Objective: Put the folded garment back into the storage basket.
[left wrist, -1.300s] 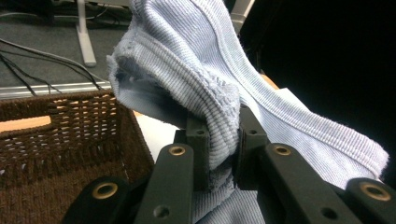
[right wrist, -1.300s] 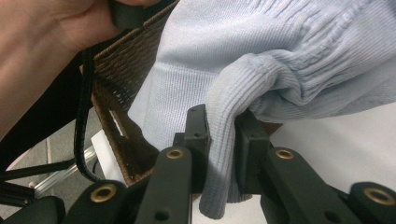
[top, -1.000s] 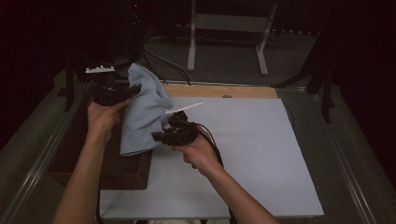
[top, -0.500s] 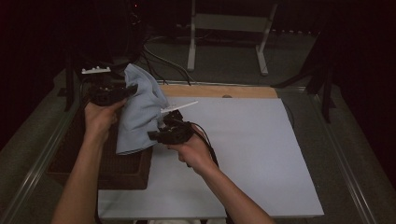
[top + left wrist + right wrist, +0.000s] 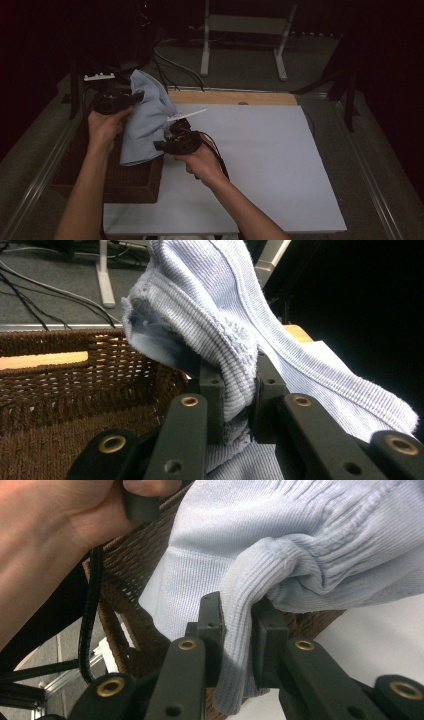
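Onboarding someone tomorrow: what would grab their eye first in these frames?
First, the pale blue ribbed cloth, held up over the brown wicker basket at the table's left edge. The left gripper is shut on a bunched fold near its top and the right gripper on an edge lower down. Next comes the white board covering most of the table to the right, bright against the dark room.

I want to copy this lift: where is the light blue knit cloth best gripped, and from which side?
Take the light blue knit cloth at its thick ribbed edges, where folds bunch up. Come level from the side with the jaws straddling the fold, as the left gripper and right gripper do.
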